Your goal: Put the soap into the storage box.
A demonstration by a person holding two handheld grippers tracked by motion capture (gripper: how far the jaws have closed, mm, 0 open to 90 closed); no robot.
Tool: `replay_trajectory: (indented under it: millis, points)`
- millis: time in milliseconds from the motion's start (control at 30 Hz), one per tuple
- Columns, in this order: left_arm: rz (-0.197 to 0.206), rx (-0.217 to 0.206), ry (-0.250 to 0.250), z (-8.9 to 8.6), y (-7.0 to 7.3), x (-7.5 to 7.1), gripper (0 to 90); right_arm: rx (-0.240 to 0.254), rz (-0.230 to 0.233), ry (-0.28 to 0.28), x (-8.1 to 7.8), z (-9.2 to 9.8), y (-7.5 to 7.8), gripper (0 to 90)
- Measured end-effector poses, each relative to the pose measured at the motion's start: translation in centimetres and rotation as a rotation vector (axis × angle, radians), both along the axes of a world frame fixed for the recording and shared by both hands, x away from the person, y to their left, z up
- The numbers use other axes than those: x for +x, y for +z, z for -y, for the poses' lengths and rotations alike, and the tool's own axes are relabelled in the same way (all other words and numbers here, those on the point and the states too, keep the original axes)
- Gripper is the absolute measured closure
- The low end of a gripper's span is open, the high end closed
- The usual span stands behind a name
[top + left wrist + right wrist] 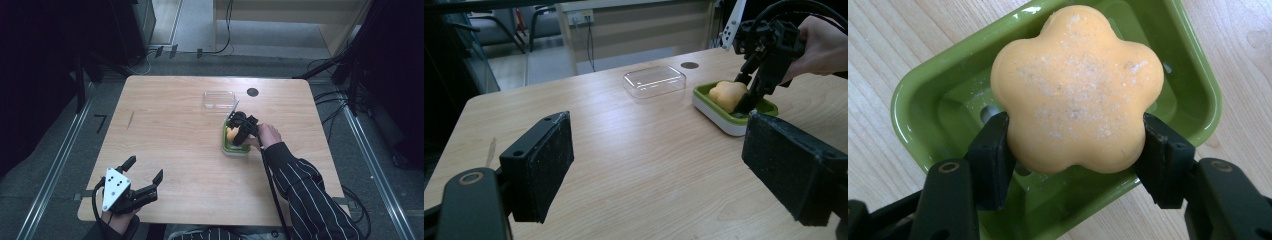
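An orange flower-shaped soap [1078,90] sits over the green soap dish [923,100], and my right gripper [1075,145] is shut on it, one black pad pressed to each side. In the high view the right gripper [239,131] points down into the dish [228,146] right of the table's middle; the soap [232,134] peeks out beside it. The left gripper view shows the soap [727,95] in the dish [719,117], tilted up against the right gripper's jaws. My left gripper [145,172] rests open near the front left corner, nothing between its pads [541,162].
A clear plastic lid [219,99] lies flat on the wooden table [165,130] just behind the dish. A dark round hole [252,92] sits near the far edge. Cables run over the floor beyond the table, and a striped sleeve [305,195] crosses the front right.
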State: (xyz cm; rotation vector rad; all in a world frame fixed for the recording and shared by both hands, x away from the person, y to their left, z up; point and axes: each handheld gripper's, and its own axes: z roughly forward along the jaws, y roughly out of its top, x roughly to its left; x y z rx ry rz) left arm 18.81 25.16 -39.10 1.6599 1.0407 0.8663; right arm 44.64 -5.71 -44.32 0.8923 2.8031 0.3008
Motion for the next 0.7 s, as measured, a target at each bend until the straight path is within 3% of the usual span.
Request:
replay_trajectory:
  millis: [300,700]
  points:
    - [0.000,0.001,0.000,0.01,0.00,-0.01,13.7,-0.003,0.000,0.010,-0.02,-0.07,-0.19,38.6]
    - [0.000,0.000,0.000,0.06,0.01,0.06,13.7,0.011,0.025,0.016,-0.28,0.10,0.67,34.9]
